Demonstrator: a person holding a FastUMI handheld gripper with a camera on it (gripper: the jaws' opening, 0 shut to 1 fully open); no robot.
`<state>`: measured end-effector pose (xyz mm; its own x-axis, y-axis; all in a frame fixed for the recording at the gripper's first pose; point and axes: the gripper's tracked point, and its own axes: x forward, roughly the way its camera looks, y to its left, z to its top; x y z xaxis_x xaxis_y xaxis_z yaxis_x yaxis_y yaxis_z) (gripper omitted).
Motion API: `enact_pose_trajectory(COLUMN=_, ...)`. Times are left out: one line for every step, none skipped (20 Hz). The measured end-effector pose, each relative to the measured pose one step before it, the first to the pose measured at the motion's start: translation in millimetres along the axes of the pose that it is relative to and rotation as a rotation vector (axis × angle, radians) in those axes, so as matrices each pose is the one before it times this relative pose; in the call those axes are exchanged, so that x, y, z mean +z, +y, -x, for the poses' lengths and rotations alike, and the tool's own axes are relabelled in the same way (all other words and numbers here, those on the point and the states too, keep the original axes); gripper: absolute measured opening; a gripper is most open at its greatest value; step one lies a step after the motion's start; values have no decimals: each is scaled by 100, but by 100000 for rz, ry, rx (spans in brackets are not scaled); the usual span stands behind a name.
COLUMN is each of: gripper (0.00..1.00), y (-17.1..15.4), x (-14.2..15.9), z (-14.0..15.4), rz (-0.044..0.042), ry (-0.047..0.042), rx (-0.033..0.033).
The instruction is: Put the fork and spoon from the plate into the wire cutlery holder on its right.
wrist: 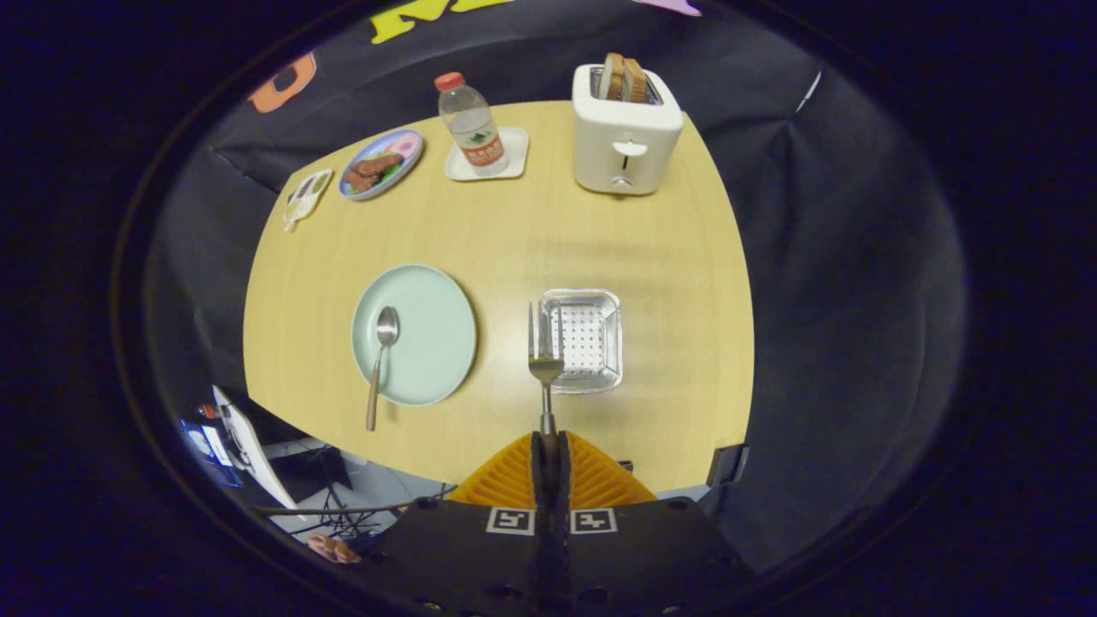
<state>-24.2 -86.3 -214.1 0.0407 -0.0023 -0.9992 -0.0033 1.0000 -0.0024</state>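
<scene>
My gripper [548, 441] is shut on the handle of a metal fork [543, 360], which points straight ahead with its tines up. The fork hangs high above the table, and its head overlaps the left rim of the wire cutlery holder [600, 338], a square metal basket with a perforated bottom. To the holder's left lies a pale green plate [428, 334]. A spoon [382, 356] with a wooden handle rests on the plate's left side, its handle sticking out over the near rim.
At the back of the round wooden table [514, 240] stand a white toaster [624, 133] with bread in it, a water bottle [470, 127] on a white coaster, a plate of food [380, 163] and a small dish [307, 195]. Cables and equipment lie on the floor below the table's near left edge.
</scene>
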Motion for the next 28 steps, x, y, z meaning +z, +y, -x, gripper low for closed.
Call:
enact_pose_trajectory(gripper=1, y=-136, x=-132, z=-132, rz=-694, ry=3339, rx=447)
enact_pose_trajectory(gripper=1, y=16, x=141, z=-238, rz=-577, ry=1916, rx=993)
enact_pose_trajectory(gripper=0, y=-246, x=299, z=-430, rz=-278, ry=1572, rx=-19)
enact_pose_trajectory(gripper=0, y=-101, x=152, z=-182, rz=-402, ry=1582, rx=155)
enact_pose_trajectory(gripper=0, y=22, x=115, z=-381, rz=-1419, ry=1571, rx=535)
enact_pose_trajectory(gripper=0, y=21, x=76, z=-343, rz=-1522, ry=1983, rx=667)
enact_pose_trajectory(gripper=1, y=-52, x=-23, z=-219, rz=-1667, ry=1735, rx=790)
enact_pose_trajectory(gripper=1, y=-71, x=134, z=-315, rz=-1177, ry=1495, rx=127)
enact_pose_trajectory(gripper=1, y=-125, x=175, z=-318, rz=-923, ry=1312, rx=23)
enact_pose_trajectory(gripper=1, y=-108, x=137, z=-168, rz=-745, ry=1250, rx=-107)
enact_pose_trajectory(gripper=1, y=-119, x=167, z=-137, rz=-683, ry=719, rx=-83)
enact_pose_trajectory(gripper=1, y=-162, x=224, z=-296, rz=-272, ry=659, rx=-288)
enact_pose_trajectory(gripper=1, y=-86, x=243, z=-181, rz=-328, ry=640, rx=46)
enact_pose_trajectory(gripper=1, y=112, x=97, z=-198, rz=-821, ry=364, rx=401)
enact_pose_trajectory(gripper=5, y=170, x=408, z=-169, rz=-1207, ry=-118, rx=1714)
enact_pose_trajectory(gripper=13, y=-43, x=319, z=-286, rz=-1137, ry=-696, rx=605)
enact_pose_trajectory(gripper=20, y=42, x=272, z=49, rz=-1048, ry=-839, rx=1124)
enact_pose_trajectory(gripper=31, y=134, x=346, z=71, rz=-1322, ry=-1492, rx=1437)
enact_pose_trajectory(gripper=41, y=219, x=300, z=221, rz=-865, ry=-2107, rx=1261)
enact_pose_trajectory(gripper=52, y=78, x=529, z=489, rz=-53, ry=-3482, rx=545)
enact_pose_trajectory(gripper=63, y=9, x=502, z=455, rz=964, ry=-4327, rx=15)
enact_pose_trajectory(gripper=74, y=59, x=586, z=677, rz=1065, ry=-5120, rx=-637)
enact_pose_trajectory(gripper=77, y=340, x=572, z=720, rz=1393, ry=-5313, rx=208)
enact_pose_trajectory(gripper=85, y=277, x=424, z=801, rz=1898, ry=-5081, rx=-160)
enact_pose_trajectory(gripper=89, y=410, x=431, z=788, rz=2429, ry=-5794, rx=82)
enact_pose_trajectory(gripper=95, y=531, x=460, z=777, rz=2373, ry=-6312, rx=-59)
enact_pose_trajectory(gripper=95, y=801, x=297, z=782, rz=2040, ry=-6007, rx=431)
enact_pose_trajectory(gripper=95, y=995, x=200, z=687, rz=1631, ry=-5881, rx=956)
